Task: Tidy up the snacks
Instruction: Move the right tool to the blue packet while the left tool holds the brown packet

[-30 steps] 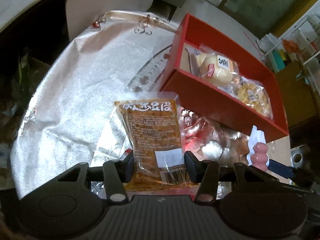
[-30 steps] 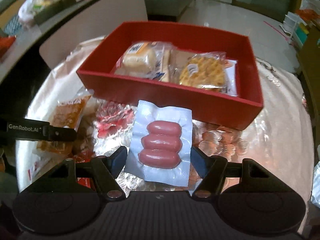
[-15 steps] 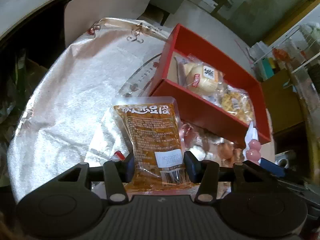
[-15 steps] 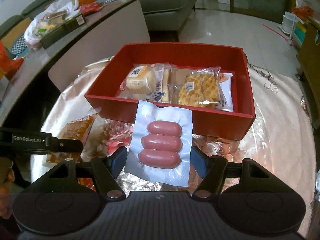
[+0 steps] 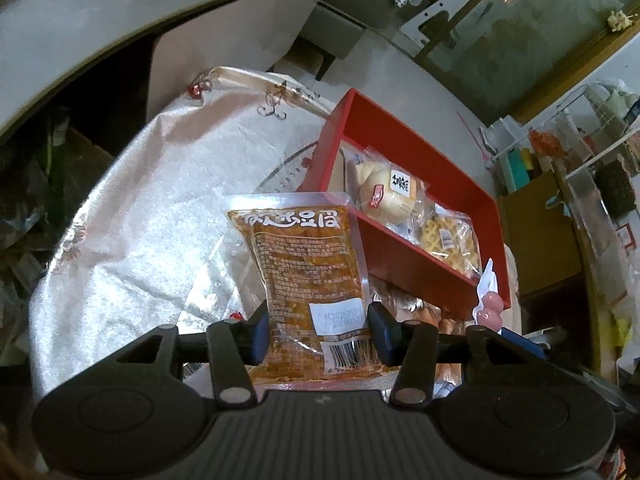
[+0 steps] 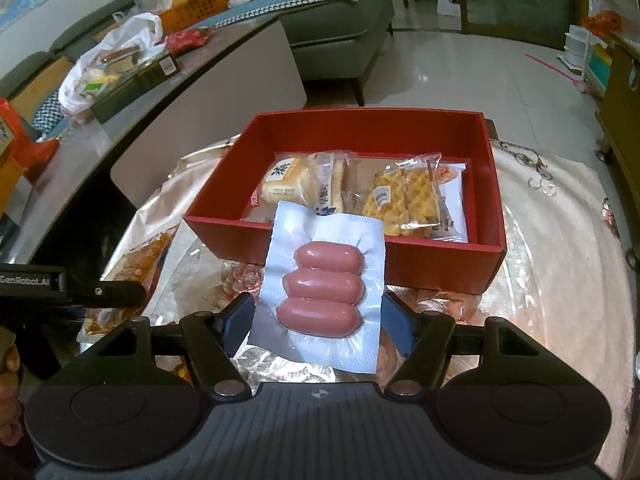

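- Living-room setting: round table (image 6: 560, 280) under a shiny silvery cloth, with the red box (image 6: 400, 256) as landmark near its middle.
- Sausage pack (image 6: 322, 292): clear vacuum pouch of three pink sausages, lifted just in front of the red box's near wall; right gripper (image 6: 318, 320) jaws pinching its lower edges.
- Orange snack pouch (image 5: 308, 276): printed sachet with barcode, raised off the table beside the red box's near-left corner; left gripper (image 5: 318, 330) jaws pressed against its lower sides.
- Bun packet (image 6: 288, 184): already lying inside the red box, left half.
- Waffle packet (image 6: 408, 200): already inside the red box, right half, touching the bun packet's neighbours.
- Progress, as judged: partly done; several snacks boxed, two in hand not yet placed; free floor visible toward the box's far wall.
- Surroundings beyond the red box: grey sofa (image 6: 340, 20), tiled floor, a cluttered side counter (image 6: 120, 92) to its left carrying bags.
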The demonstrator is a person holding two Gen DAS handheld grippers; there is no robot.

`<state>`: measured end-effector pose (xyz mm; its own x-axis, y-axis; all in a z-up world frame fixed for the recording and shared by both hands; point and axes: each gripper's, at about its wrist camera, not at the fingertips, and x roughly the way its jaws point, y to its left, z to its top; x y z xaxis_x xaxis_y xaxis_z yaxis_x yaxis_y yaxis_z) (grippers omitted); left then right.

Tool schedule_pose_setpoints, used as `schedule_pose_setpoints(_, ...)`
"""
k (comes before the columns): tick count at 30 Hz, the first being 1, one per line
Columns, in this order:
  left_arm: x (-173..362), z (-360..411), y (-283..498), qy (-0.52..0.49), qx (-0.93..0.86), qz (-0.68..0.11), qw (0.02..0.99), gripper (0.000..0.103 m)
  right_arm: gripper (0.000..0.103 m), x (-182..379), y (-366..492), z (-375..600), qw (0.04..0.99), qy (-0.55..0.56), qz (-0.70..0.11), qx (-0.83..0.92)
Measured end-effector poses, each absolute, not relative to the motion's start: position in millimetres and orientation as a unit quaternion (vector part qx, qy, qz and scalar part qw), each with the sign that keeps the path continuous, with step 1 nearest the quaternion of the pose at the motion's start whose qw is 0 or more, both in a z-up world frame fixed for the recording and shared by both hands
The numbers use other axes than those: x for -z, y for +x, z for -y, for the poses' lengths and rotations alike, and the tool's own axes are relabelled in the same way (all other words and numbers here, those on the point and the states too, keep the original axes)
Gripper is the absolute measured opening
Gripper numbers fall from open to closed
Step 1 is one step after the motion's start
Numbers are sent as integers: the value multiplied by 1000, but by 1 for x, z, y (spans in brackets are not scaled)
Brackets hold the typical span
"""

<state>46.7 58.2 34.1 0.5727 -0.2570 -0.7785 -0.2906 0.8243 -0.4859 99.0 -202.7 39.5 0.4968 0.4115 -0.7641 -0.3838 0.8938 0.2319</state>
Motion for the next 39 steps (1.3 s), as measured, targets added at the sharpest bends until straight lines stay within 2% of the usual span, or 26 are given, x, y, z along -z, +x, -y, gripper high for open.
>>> schedule_pose_setpoints(20,-52,-35,52,-250,-3,-430,867,43,76,-49,100,206,873,25,-431,-229)
schedule_pose_setpoints(21,-52,-34,52,-246,-3,-430,869,43,72,-49,101,207,873,26,-430,-229)
schedule_pose_setpoints(29,-49,-33,53,-239,-5,-436,868,43,71,-35,105,206,862,11,-457,-220)
schedule_pose_setpoints(34,-45,-32,54,-238,3,-446,863,43,77,-15,101,215,846,2,-495,-199)
schedule_pose_setpoints(36,-45,-32,55,-239,7,-447,862,43,83,-6,95,218,839,9,-509,-191)
schedule_pose_setpoints(39,-45,-31,56,-247,12,-448,859,43,84,8,95,220,828,40,-529,-181)
